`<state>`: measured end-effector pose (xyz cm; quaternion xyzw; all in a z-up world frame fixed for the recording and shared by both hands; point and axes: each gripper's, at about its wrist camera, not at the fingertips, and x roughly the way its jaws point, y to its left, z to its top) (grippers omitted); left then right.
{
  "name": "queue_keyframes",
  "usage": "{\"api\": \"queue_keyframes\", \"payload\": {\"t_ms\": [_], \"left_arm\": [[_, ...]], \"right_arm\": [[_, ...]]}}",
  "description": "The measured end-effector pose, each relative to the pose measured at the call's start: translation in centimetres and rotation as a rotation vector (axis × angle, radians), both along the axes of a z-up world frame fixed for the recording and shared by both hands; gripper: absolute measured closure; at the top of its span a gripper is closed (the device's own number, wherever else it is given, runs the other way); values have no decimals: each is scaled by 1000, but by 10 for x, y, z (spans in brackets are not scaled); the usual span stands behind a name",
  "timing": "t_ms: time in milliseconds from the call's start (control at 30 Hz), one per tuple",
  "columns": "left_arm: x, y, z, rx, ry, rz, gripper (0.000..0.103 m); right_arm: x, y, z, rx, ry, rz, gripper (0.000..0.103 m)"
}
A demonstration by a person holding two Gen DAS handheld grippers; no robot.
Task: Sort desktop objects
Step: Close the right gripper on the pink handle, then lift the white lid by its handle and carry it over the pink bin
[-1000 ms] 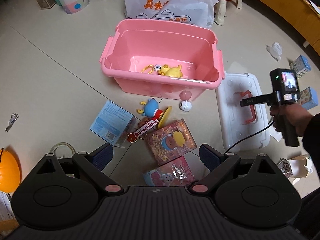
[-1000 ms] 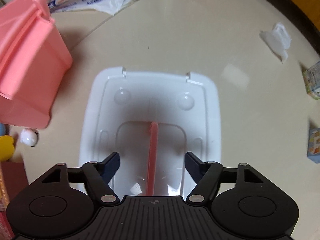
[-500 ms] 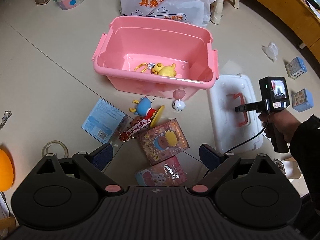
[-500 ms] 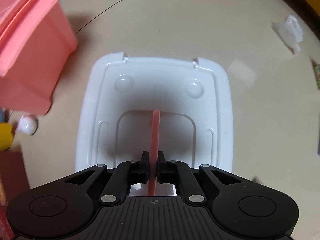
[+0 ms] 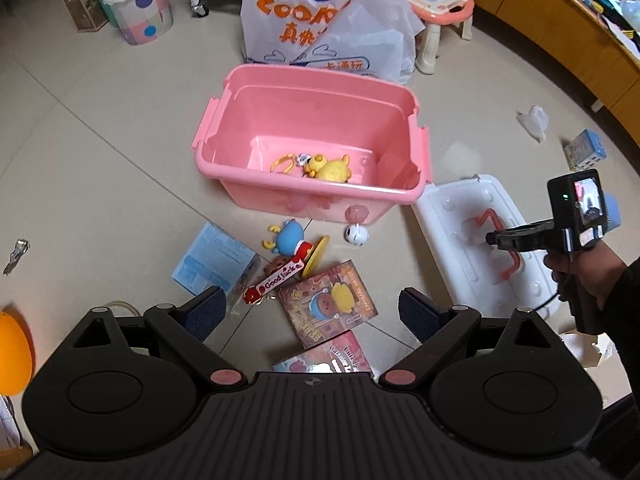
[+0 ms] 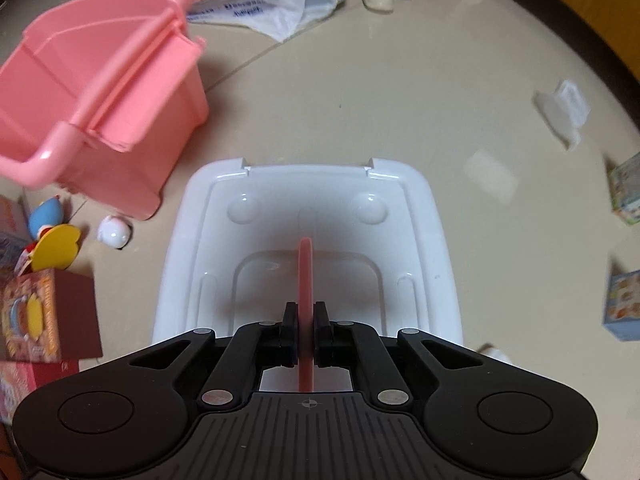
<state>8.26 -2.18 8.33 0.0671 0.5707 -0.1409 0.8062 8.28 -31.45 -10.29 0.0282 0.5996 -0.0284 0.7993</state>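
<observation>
A pink storage bin (image 5: 316,148) stands on the floor with a yellow plush toy (image 5: 330,168) inside. A white lid (image 6: 308,232) with a pink handle (image 6: 306,280) sits to the bin's right, also in the left wrist view (image 5: 452,220). My right gripper (image 6: 306,336) is shut on the pink handle and holds the lid. My left gripper (image 5: 310,310) is open and empty, above toy boxes (image 5: 326,304), a blue doll (image 5: 290,236) and a blue box (image 5: 214,260) lying in front of the bin.
A white round toy (image 5: 356,234) lies by the bin's front corner. A large white shopping bag (image 5: 324,20) stands behind the bin. Small blue boxes (image 6: 624,304) and crumpled white plastic (image 6: 564,110) lie to the right. An orange ball (image 5: 12,352) is at the left edge.
My right gripper closed on the lid's pink handle and has raised the lid. My left gripper drew back a little and stayed open.
</observation>
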Motion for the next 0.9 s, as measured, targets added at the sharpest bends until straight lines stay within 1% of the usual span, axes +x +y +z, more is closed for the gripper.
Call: {"api": "queue_keyframes", "payload": {"t_ms": [133,300,400,567,733,900], "left_arm": [[-1,2,3,5,-9,8,8],[1,8,5,20,-28,29,8],[3,15,6,25,-37,54,8],[4,26,8,14,-35,90,8],[2,35,11,8,-40,108,8],[3,43,12,-2,-38,128,8]], "right_arm": [[-7,-7,20,-31,-17,34,98],[-18,4,48,-75,-44,103,98],[-27,8,72,-85,-78,135,98],[-29,16,103,-113,-122,191,98],[-35,18,125,-143,-149,221,98],[-39,28,146,-166,-169,284,98]]}}
